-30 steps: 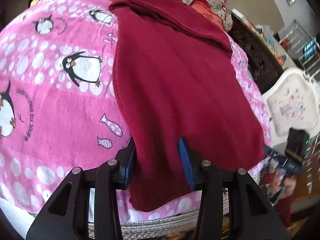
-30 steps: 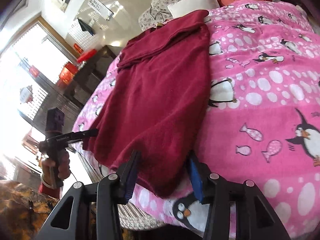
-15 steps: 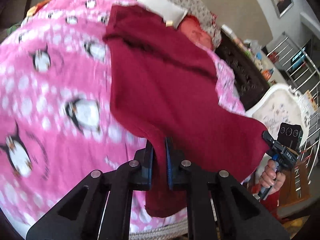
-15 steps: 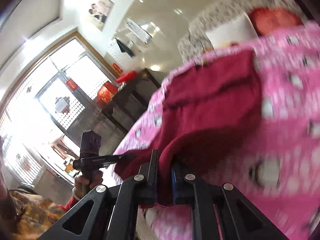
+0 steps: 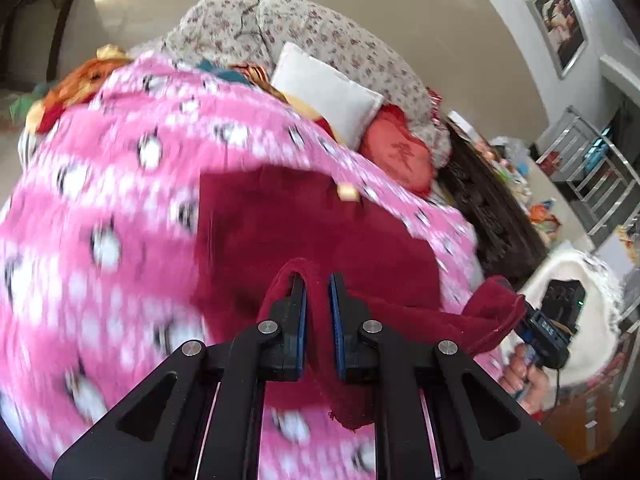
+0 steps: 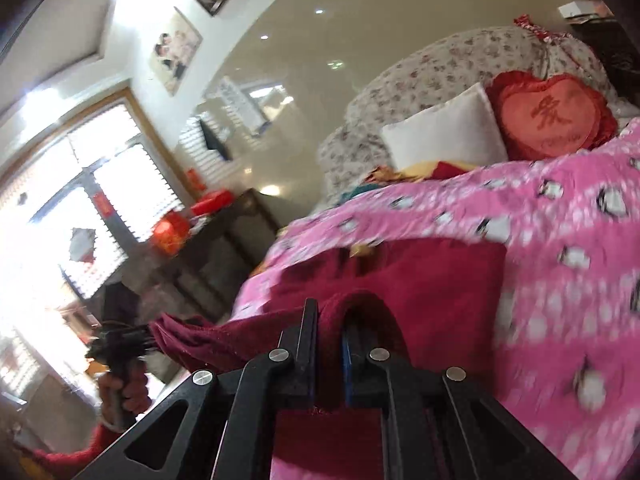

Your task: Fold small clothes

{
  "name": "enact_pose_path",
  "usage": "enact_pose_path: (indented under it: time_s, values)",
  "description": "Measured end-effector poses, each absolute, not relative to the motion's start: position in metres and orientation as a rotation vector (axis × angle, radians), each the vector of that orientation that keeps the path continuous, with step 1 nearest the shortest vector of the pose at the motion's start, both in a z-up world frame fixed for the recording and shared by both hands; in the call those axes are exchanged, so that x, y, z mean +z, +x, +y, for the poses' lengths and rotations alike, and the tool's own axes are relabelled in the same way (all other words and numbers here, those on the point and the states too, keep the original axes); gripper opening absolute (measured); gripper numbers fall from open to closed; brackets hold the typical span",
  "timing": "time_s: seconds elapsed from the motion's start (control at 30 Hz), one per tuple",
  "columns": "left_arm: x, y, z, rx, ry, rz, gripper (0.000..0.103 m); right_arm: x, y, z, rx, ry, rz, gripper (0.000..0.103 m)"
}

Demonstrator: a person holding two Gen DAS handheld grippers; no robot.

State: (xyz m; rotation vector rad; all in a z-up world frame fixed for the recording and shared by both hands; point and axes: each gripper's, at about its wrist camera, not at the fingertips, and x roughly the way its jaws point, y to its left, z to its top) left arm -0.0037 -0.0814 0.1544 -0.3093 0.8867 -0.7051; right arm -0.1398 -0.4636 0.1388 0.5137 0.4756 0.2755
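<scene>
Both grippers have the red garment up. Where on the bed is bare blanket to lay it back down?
Bare pink blanket lies left of the dark red garment, seen from the left wrist view. The headboard end is crowded: white pillow, red heart cushion, mixed clothes.

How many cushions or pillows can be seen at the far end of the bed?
2: a white pillow leaning on the floral bedding, and a red heart-shaped cushion beside it. More may be hidden behind the pink blanket.

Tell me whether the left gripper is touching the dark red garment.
Touching. The left wrist view shows the left gripper shut on a fold of the dark red garment, cloth pinched between its blue pads.
</scene>
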Motion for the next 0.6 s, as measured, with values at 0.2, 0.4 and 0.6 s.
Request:
enact_pose_path:
  time_s: [0.2,0.4,0.6]
  values:
    - [0.128,0.081,-0.128,-0.586,-0.264,0.939,0.01,0.11,-0.043,-0.503,0.135,0.583,0.566,0.008]
    - [0.11,0.117,-0.123,-0.645,-0.381,1.067,0.014,0.087,-0.012,-0.537,0.077,0.714,0.604,0.037]
    - [0.15,0.103,-0.094,-0.574,-0.398,0.904,0.064,0.119,-0.045,-0.535,0.021,0.664,0.502,0.042]
